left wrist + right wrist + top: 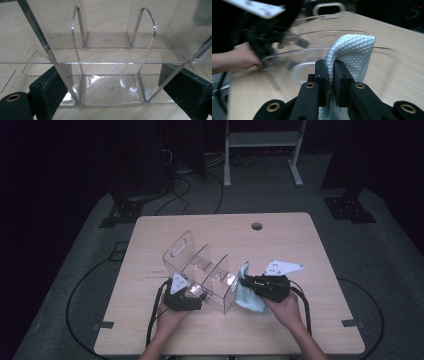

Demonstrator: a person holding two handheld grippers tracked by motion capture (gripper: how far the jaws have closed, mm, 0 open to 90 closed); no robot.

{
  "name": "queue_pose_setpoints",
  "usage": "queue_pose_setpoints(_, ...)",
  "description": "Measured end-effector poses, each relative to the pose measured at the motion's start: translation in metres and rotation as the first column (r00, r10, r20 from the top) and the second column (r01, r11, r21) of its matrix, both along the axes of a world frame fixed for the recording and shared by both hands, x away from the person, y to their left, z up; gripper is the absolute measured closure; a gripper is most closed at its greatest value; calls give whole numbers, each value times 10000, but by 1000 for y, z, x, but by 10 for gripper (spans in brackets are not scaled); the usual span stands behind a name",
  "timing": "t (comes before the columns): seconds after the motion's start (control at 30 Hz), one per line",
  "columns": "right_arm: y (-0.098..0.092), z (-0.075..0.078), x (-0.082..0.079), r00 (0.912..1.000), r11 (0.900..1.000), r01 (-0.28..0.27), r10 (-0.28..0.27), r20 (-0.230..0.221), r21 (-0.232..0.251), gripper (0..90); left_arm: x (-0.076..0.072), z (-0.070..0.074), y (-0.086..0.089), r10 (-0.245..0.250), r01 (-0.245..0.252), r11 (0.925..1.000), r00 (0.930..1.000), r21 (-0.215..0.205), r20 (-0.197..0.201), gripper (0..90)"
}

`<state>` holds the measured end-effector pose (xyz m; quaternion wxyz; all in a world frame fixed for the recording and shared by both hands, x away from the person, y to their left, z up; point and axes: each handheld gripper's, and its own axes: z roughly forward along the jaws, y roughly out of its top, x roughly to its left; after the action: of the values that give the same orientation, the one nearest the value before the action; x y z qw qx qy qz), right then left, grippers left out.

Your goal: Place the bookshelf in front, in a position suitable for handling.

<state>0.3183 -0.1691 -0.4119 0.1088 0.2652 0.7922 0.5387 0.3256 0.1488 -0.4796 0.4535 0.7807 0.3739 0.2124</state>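
Note:
A clear plastic organizer (200,262) with a handle cut-out and several open compartments stands mid-table. My left gripper (196,291) is at its near left end. In the left gripper view the two black jaws press on the outer walls of the organizer (110,40), one on each side, with my left gripper (117,82) shut across it. My right gripper (245,280) is at the organizer's right end, shut on a folded light blue quilted cloth (248,295). In the right gripper view the cloth (352,50) stands up between the jaws of my right gripper (330,67), against the blurred organizer (329,37).
The wooden table (280,240) has a round cable hole (257,226) near its far edge. Cables run over the grey floor around it. A white frame (262,140) and black stands (350,207) are behind the table.

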Motion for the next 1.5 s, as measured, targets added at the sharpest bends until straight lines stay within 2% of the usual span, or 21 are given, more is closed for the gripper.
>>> queue_pose_setpoints(0.1, 6, 1, -10, 9982, 9983, -589, 589, 67, -21, 822, 0, 0, 0, 4, -4, 10000, 10000, 5, -4, 79)
queue_pose_setpoints(0.17, 7, 3, -11, 9983, 9985, -527, 531, 231, -176, 822, 0, 0, 0, 10, -10, 10000, 10000, 6, 2, 79)
queue_pose_setpoints(0.3, 5, 3, -9, 9993, 9994, -357, 357, 125, -15, 822, 0, 0, -1, 37, -37, 10000, 10000, 11, 10, 79)
queue_pose_setpoints(0.53, 22, -8, -31, 9931, 9929, -1173, 1172, 77, 216, 823, 0, 0, 0, 24, -24, 10000, 10000, 3, 1, 79)
queue_pose_setpoints(0.63, 20, -15, -28, 9952, 9952, -973, 972, 124, 94, 823, 0, 1, -1, 35, -36, 10000, 10000, 29, 30, 79)
queue_pose_setpoints(0.73, 19, -33, -24, 9958, 9959, -882, 887, -236, 193, 823, 0, 0, 0, 37, -37, 10000, 10000, 24, 24, 79)
queue_pose_setpoints(0.8, 22, -49, -23, 9961, 9970, -733, 719, -503, -264, 823, 0, 1, -1, 40, -40, 10000, 10000, 37, 31, 79)
queue_pose_setpoints(0.9, 19, -62, -16, 9959, 9978, -473, 436, -797, -462, 823, 0, 1, -1, 32, -32, 10000, 10000, 35, 30, 79)
queue_pose_setpoints(1.0, 6, -61, -2, 9959, 9991, 311, -334, -840, -284, 822, 0, 0, -1, 30, -30, 10000, 10000, 15, 47, 79)
queue_pose_setpoints(1.07, -1, -59, 6, 9932, 9981, 592, -607, -993, -177, 822, 0, 0, -1, 16, -16, 10000, 10000, 28, 56, 79)
queue_pose_setpoints(1.13, -2, -59, 7, 9925, 9981, 600, -610, -1062, -127, 822, 0, 1, -1, 2, -2, 10000, 10000, 44, 46, 79)
queue_pose_setpoints(1.3, 10, -61, -8, 9958, 9998, -141, 125, -903, -165, 821, 0, 0, -1, -1, 1, 10000, 10000, 30, 30, 79)
queue_pose_setpoints(1.43, 5, -60, 4, 9949, 9994, 158, -189, -993, -320, 820, 1, 1, -2, 51, -52, 10000, 10000, 79, 22, 79)
queue_pose_setpoints(1.5, 0, -58, 13, 9942, 9973, 537, -580, -903, -494, 820, 1, 0, -2, 102, -103, 9999, 9999, 19, 30, 78)
